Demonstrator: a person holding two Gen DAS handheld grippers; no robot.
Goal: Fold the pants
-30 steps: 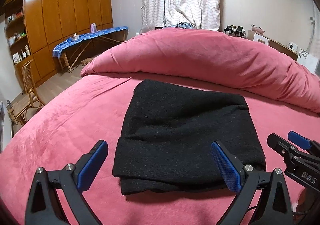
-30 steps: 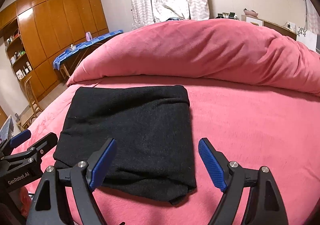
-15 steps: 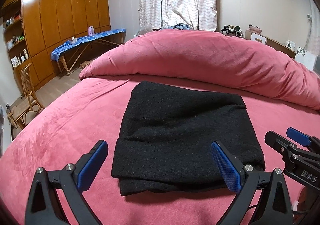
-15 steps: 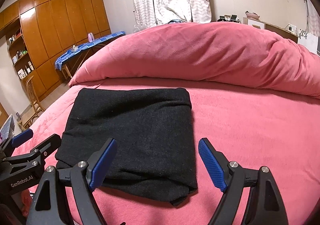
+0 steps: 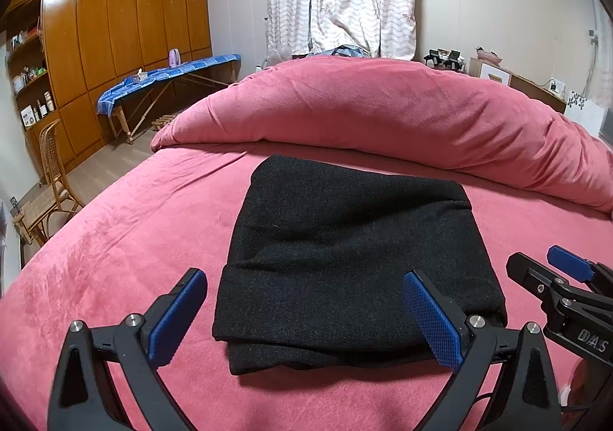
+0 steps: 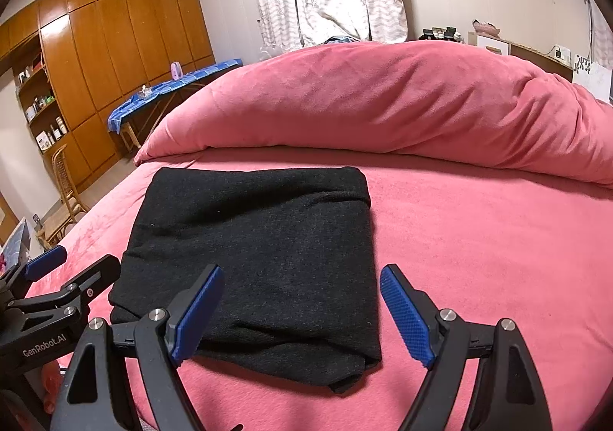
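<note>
Black pants (image 5: 356,270) folded into a compact layered rectangle on the pink bed (image 5: 126,239), near the rolled duvet (image 5: 383,113); fold apparently complete, little left beyond tidying. Left gripper (image 5: 306,316) and right gripper (image 6: 302,312) both spread wide, holding nothing. Versus a second ago: both views raised slightly, pants unmoved.

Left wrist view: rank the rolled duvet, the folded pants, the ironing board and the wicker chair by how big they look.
1. rolled duvet
2. folded pants
3. ironing board and wicker chair: they look alike, so no ranking. Both stand far back, so their true sizes are unsure.
</note>
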